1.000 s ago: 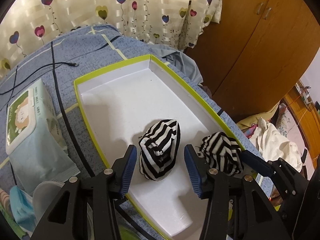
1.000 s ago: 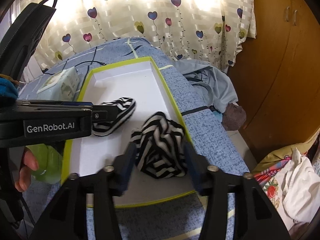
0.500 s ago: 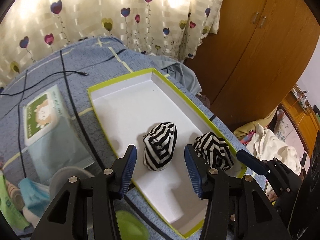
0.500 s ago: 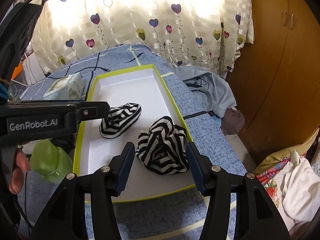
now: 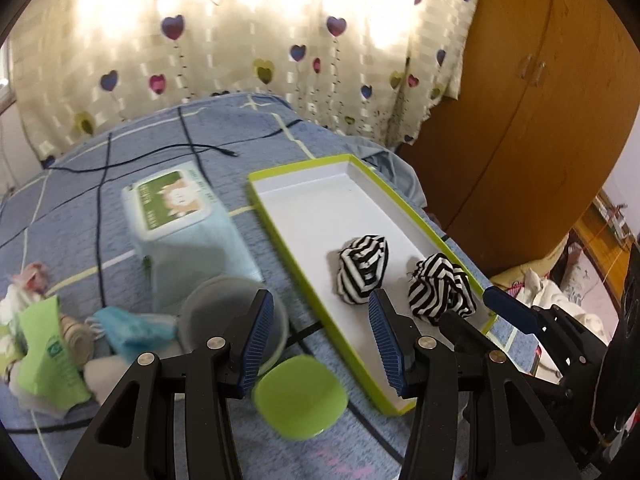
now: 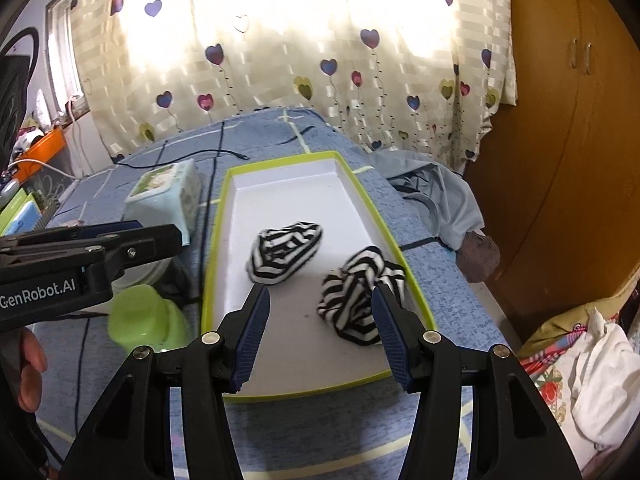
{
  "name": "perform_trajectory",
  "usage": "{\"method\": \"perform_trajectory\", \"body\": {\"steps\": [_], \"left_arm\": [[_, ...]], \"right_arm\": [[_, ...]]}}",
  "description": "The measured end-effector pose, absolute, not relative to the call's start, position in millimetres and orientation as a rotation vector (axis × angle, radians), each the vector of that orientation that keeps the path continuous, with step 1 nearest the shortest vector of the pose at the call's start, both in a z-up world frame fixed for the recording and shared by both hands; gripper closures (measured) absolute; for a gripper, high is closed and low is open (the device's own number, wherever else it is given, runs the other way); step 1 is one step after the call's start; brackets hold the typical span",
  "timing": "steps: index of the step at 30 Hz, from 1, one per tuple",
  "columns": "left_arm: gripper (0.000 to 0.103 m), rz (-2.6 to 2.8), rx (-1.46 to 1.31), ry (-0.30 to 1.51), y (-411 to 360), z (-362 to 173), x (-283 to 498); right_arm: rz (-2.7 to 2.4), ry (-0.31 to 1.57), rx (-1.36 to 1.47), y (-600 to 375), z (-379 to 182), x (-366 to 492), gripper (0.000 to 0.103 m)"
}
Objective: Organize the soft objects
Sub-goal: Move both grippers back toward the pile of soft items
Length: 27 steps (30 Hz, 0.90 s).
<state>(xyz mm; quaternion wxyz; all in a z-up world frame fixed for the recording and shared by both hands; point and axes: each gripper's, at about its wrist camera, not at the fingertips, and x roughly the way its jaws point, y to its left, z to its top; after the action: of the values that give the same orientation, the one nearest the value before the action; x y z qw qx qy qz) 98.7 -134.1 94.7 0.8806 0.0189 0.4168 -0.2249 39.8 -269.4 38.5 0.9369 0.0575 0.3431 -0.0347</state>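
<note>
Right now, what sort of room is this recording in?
Most likely a bedroom: a blue plaid bedspread covers the work surface, a heart-print curtain hangs behind it, and a wooden wardrobe stands beside it.

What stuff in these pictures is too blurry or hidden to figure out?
- Left wrist view: the pile at the left edge is motion-blurred; only a green packet and blue fabric stand out.
- Left wrist view: the wipes pack label text is too small to read.
- Right wrist view: the round container is mostly hidden behind the left tool.
- Both views: whether the striped bundles are socks or other fabric is unclear.
</note>
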Motion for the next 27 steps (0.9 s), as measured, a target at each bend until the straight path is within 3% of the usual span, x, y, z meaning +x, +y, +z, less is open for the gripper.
{"method": "perform_trajectory", "body": {"steps": [27], "left_arm": [[0.054,-0.19,-0.006,0.808,13.3,85.3,53.7]], "right_arm": [[0.207,0.645,0.042,-162.9,48.0,40.5,0.049]]}}
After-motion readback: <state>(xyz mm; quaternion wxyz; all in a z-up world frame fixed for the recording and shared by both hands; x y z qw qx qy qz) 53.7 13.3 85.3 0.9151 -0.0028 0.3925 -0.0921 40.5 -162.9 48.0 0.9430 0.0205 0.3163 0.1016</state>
